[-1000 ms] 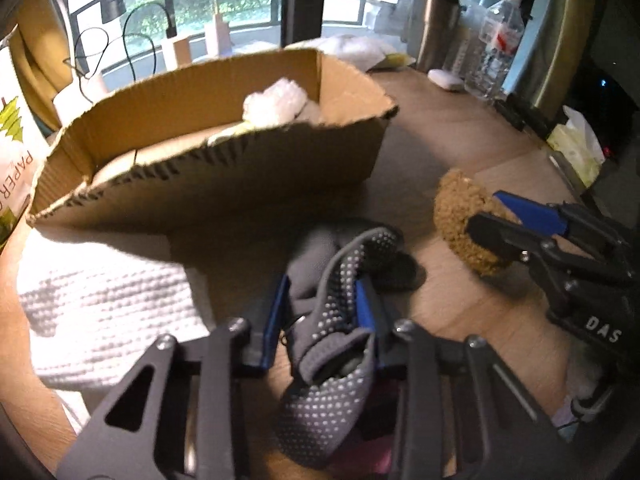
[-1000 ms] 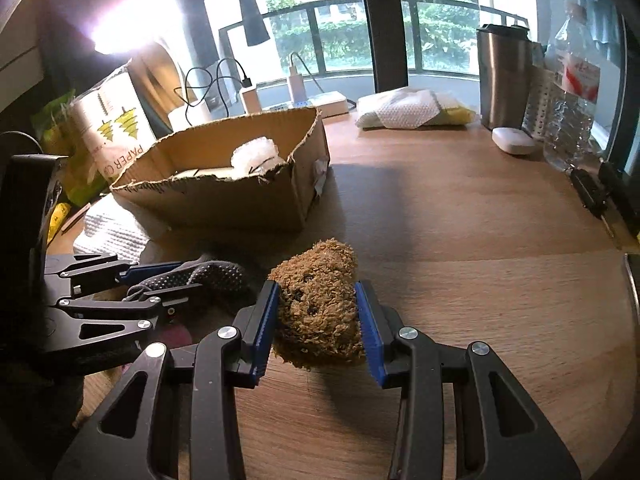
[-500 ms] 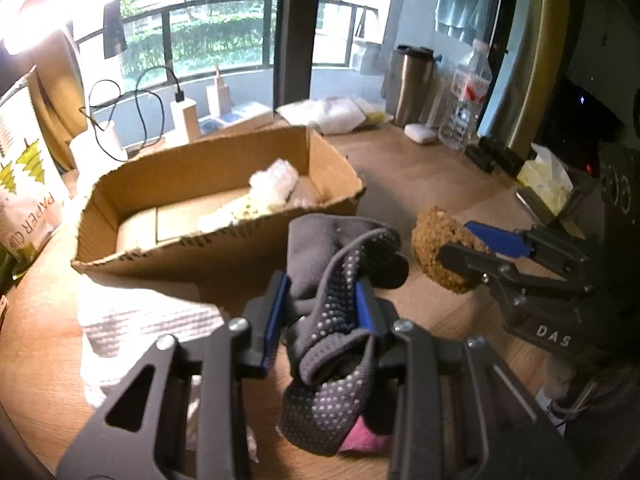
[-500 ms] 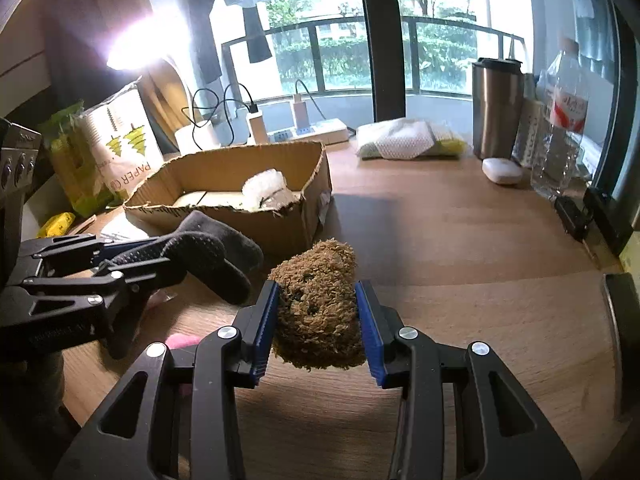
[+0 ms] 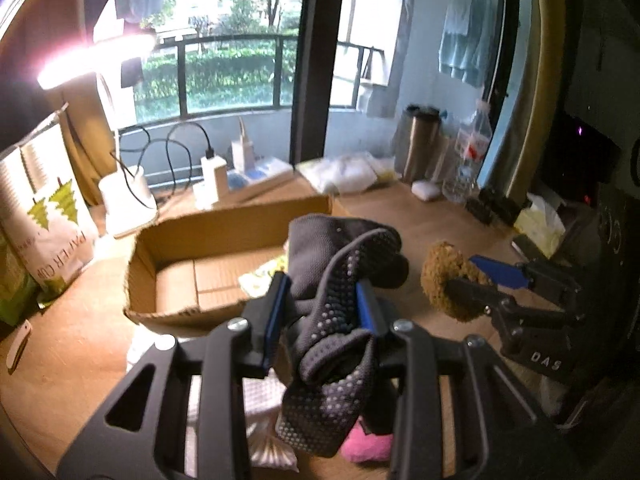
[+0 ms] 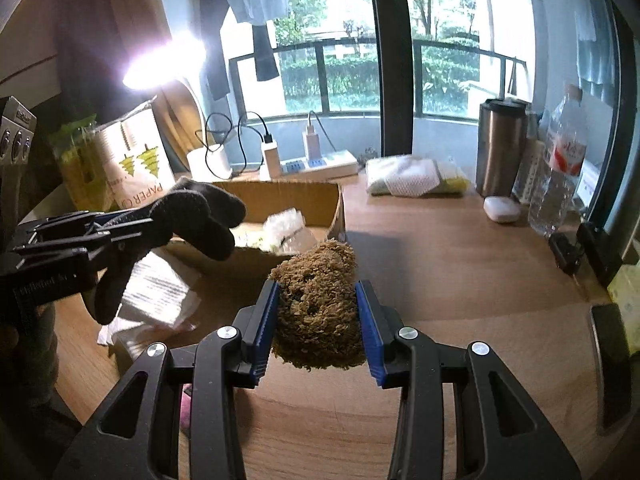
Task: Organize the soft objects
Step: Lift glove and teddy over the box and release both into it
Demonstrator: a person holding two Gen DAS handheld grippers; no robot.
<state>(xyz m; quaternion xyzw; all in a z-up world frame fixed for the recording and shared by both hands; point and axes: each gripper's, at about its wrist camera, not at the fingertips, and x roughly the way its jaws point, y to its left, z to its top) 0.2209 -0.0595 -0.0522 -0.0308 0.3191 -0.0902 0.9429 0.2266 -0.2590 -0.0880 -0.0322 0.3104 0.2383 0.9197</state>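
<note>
— So, where are the soft things?

— I have the grey dotted glove (image 5: 340,312) pinched in my left tool (image 5: 320,312), lifted above the worktop (image 5: 60,360) near the cardboard box (image 5: 224,240). My right tool (image 6: 318,320) is clamped on the brown plush bear (image 6: 316,308), also in the air.

— Anything underneath?

— White paper towel (image 6: 156,292) beside the box, and something pink (image 5: 368,446) below the glove.

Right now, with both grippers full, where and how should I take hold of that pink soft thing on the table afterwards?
Only a corner of the pink soft thing shows, lying low on the table beneath the left gripper. Probably best to come from straight above and pinch its raised rounded middle; its full shape is hidden by the grey glove.
</note>
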